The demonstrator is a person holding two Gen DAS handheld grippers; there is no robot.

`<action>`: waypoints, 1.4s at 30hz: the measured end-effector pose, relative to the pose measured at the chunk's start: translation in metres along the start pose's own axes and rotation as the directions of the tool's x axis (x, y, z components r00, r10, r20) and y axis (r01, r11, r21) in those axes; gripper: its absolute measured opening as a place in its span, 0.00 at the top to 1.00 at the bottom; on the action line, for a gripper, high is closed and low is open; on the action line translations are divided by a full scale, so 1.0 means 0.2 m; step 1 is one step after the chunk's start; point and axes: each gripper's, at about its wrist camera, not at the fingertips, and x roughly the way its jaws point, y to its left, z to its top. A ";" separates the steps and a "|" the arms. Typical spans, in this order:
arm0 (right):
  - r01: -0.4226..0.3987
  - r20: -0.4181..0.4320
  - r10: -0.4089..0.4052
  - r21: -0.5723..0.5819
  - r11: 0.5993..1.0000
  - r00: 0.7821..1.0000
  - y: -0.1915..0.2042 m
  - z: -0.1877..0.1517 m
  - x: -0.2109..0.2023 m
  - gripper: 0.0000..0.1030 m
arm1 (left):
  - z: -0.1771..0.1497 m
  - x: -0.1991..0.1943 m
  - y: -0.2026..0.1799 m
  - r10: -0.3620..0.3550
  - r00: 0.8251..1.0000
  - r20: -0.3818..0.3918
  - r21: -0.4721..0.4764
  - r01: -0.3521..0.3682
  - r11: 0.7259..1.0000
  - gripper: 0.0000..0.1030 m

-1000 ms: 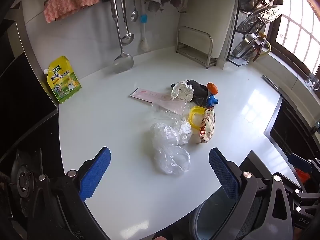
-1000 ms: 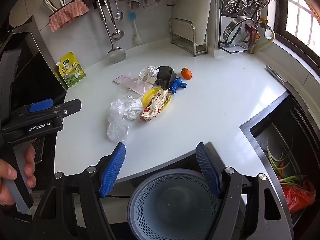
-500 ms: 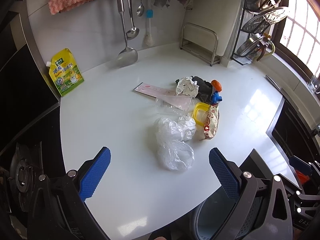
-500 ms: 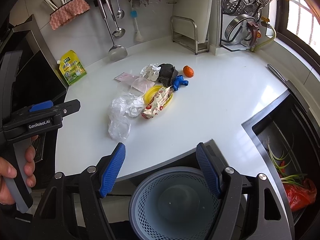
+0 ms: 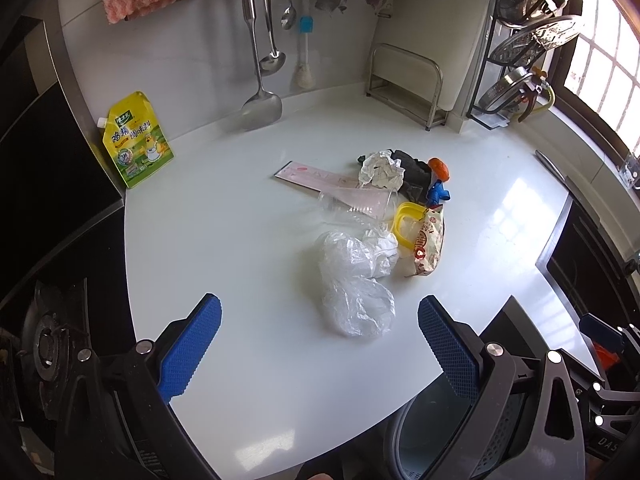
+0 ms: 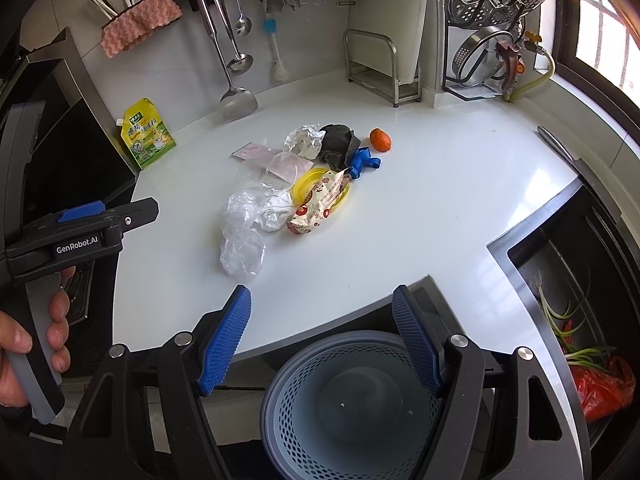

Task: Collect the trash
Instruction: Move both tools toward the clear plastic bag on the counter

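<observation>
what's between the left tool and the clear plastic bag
Nothing: only bare white counter separates the open left tool from the clear bag. The left wrist view shows it best.

Left claw (image 5: 318, 320) spread wide, right claw (image 6: 322, 310) likewise, both unladen

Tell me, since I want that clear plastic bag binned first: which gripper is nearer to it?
Left. The left gripper hangs open right before the clear plastic bag; the right gripper sits farther back, over the bin.

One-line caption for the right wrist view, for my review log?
Open right hand-held gripper hangs above a perforated grey bin, facing a trash pile on the white countertop; nothing is gripped.
</observation>
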 end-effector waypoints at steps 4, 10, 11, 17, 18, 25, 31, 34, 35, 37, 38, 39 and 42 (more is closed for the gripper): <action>0.000 -0.003 0.000 0.006 1.000 1.000 0.00 -0.02 0.00 0.32 | -0.01 0.01 0.00 -0.002 1.000 -0.006 0.002 0.002 1.000 0.06; -0.002 -0.015 0.002 0.008 1.000 1.000 -0.01 -0.02 0.02 0.32 | -0.01 0.02 0.00 -0.002 1.000 -0.013 -0.001 0.002 1.000 0.06; -0.003 -0.016 0.003 0.008 1.000 1.000 -0.01 -0.02 0.02 0.32 | -0.01 0.02 0.00 -0.003 1.000 -0.014 -0.002 0.003 1.000 0.06; -0.013 -0.022 0.013 0.004 1.000 1.000 0.00 -0.01 0.04 0.32 | 0.00 0.03 0.04 0.004 1.000 -0.017 -0.015 -0.004 1.000 0.06; -0.015 -0.023 0.015 0.003 1.000 1.000 0.01 -0.01 0.05 0.32 | 0.00 0.03 0.04 0.006 1.000 -0.017 -0.017 -0.006 1.000 0.06; -0.030 -0.035 0.030 -0.003 1.000 0.999 0.03 0.01 0.09 0.32 | 0.01 0.05 0.11 0.019 0.999 -0.029 -0.040 -0.020 0.999 0.06; -0.040 -0.047 0.040 -0.007 0.999 0.998 0.05 0.03 0.13 0.32 | 0.02 0.08 0.15 0.023 0.999 -0.042 -0.047 -0.025 0.999 0.06; -0.044 -0.055 0.043 -0.010 0.999 0.998 0.07 0.04 0.16 0.32 | 0.02 0.10 0.16 0.025 0.999 -0.047 -0.049 -0.028 0.998 0.06; -0.046 -0.058 0.045 -0.011 0.999 0.997 0.07 0.04 0.16 0.32 | 0.03 0.10 0.17 0.026 0.998 -0.049 -0.051 -0.028 0.998 0.06; -0.051 -0.063 0.050 -0.013 0.999 0.997 0.08 0.05 0.18 0.32 | 0.03 0.11 0.18 0.027 0.998 -0.052 -0.053 -0.030 0.998 0.06; -0.056 -0.067 0.055 -0.014 0.998 0.996 0.09 0.05 0.20 0.32 | 0.03 0.12 0.19 0.029 0.998 -0.054 -0.056 -0.032 0.998 0.06; -0.062 -0.072 0.061 -0.014 0.998 0.996 0.09 0.05 0.21 0.32 | 0.03 0.12 0.20 0.031 0.998 -0.057 -0.058 -0.034 0.998 0.06; -0.085 -0.086 0.084 -0.018 0.996 0.993 0.13 0.06 0.27 0.32 | 0.04 0.14 0.24 0.038 0.997 -0.064 -0.064 -0.042 0.997 0.06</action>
